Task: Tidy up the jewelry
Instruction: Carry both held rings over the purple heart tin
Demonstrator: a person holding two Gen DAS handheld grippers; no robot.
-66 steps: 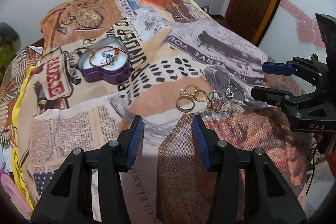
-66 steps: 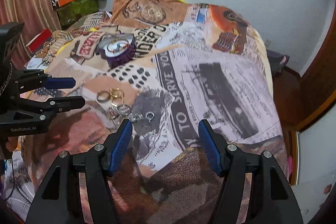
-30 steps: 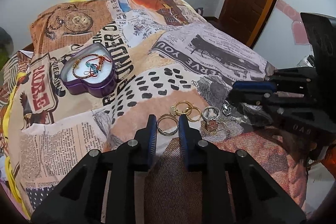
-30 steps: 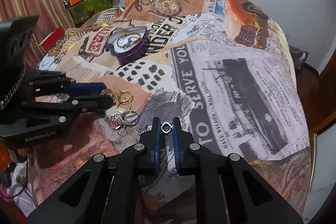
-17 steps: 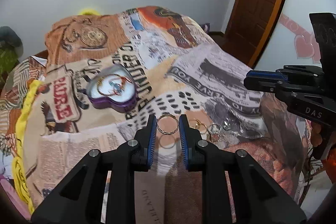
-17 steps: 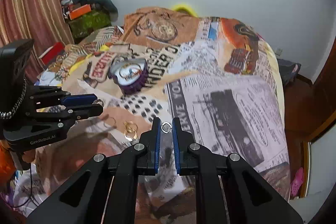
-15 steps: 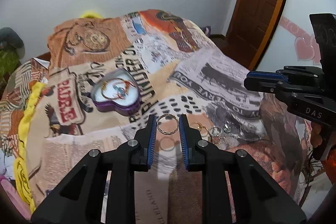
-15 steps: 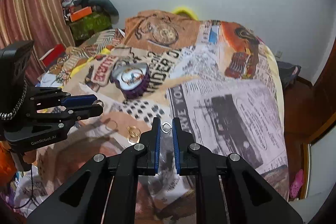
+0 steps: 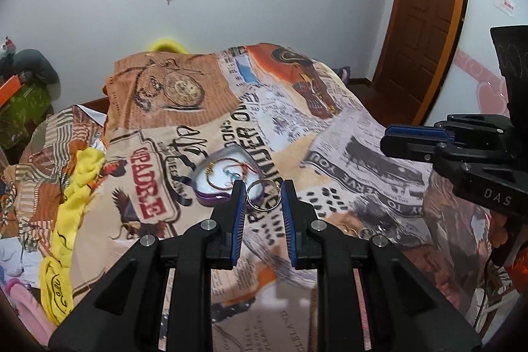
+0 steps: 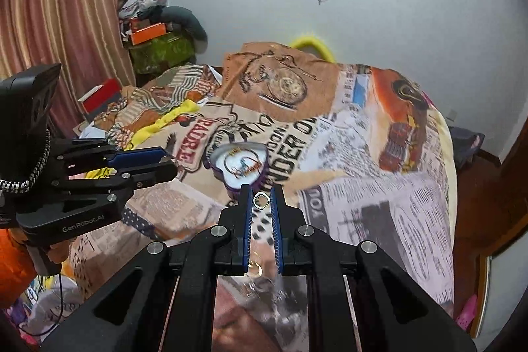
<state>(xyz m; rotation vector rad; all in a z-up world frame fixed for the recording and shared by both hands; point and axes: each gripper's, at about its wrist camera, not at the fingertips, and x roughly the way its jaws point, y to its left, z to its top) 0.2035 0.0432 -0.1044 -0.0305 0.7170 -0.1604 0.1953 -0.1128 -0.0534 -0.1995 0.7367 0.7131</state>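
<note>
My left gripper (image 9: 263, 194) is shut on a gold band ring (image 9: 264, 199) and holds it in the air over the bed. My right gripper (image 10: 262, 199) is shut on a small silver ring (image 10: 262, 200), also lifted. A purple heart-shaped tin (image 9: 221, 178) with bracelets inside lies open on the bedspread just beyond both grippers; it also shows in the right wrist view (image 10: 241, 169). Several more rings (image 9: 358, 230) lie on the bedspread, to the right of my left gripper. The right gripper shows at the right of the left wrist view (image 9: 392, 142).
The printed bedspread (image 9: 346, 134) covers the bed. A yellow cloth (image 9: 71, 220) lies at the left edge. A wooden door (image 9: 425, 22) stands at the right. Boxes and clutter (image 10: 155, 38) are piled by the curtain (image 10: 59, 22).
Both grippers closed on their rings, lifted them off the bedspread and moved forward toward the heart-shaped tin, which now sits just beyond the fingertips.
</note>
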